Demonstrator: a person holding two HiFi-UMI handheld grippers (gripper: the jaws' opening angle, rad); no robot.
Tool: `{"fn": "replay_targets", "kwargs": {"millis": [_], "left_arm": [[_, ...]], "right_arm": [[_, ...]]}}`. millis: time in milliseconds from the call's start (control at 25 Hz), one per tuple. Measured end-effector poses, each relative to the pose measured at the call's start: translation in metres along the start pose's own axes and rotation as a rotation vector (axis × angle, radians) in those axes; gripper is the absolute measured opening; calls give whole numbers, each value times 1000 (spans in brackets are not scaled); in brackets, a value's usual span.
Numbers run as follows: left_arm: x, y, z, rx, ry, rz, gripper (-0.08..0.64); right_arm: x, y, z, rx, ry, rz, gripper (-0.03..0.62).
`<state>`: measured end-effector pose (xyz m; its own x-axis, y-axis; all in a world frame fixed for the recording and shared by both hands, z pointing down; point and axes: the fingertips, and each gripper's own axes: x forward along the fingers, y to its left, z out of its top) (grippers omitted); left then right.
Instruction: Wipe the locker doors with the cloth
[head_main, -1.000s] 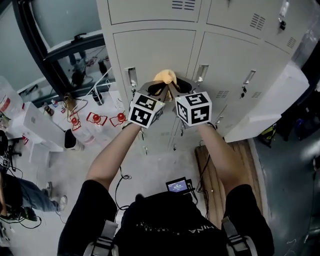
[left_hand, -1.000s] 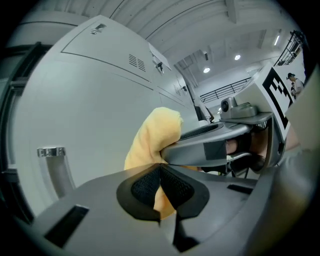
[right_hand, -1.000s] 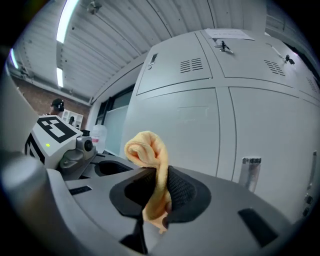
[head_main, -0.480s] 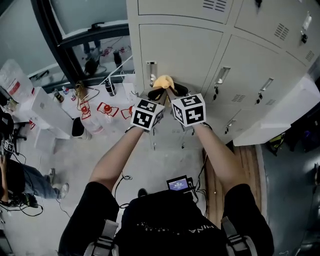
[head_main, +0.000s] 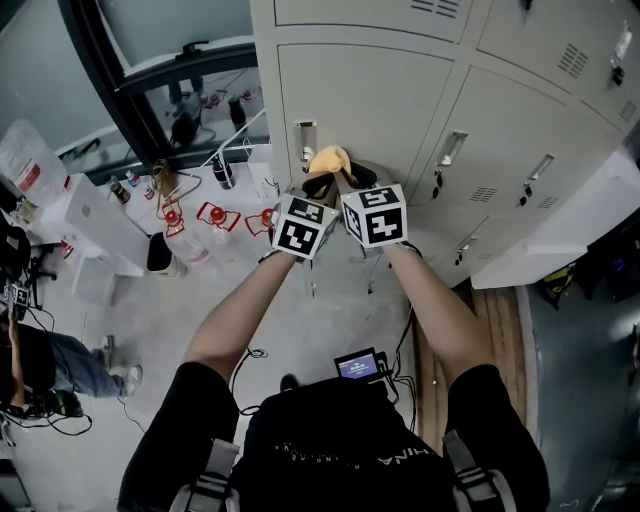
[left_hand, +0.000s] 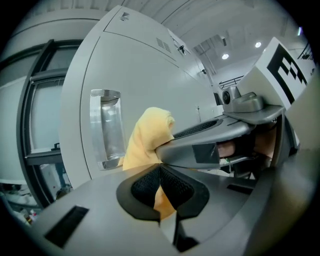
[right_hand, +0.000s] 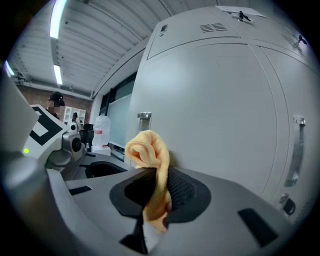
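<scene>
- Starting nearest the camera, the person's arms (head_main: 240, 310) are seen stretched forward, with both grippers held side by side.
- The left gripper (head_main: 318, 183) is clamped shut on a yellow cloth (head_main: 330, 158), and a fold is pinched between its pads.
- The right gripper (head_main: 352, 180) is likewise closed on the same cloth, with only fabric between the jaws.
- The bunched cloth is held up at the grey locker door (head_main: 370, 100), just beside the metal handle (head_main: 306, 145), and appears to touch the panel.
</scene>
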<state>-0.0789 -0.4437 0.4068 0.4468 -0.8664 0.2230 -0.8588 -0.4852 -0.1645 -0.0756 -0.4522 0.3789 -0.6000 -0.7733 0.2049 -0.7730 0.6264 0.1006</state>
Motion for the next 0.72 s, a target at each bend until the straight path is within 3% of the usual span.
{"fn": "replay_targets", "kwargs": {"millis": [320,720], "left_arm": [[10,-9,1,-9,-6,7,20],[34,-38,11,28,-11,-48,20]], "right_arm": [[-4,-12,-5,-13,-4,-11,84],[-22,-46,-12,-5,-11,-64,84]]}}
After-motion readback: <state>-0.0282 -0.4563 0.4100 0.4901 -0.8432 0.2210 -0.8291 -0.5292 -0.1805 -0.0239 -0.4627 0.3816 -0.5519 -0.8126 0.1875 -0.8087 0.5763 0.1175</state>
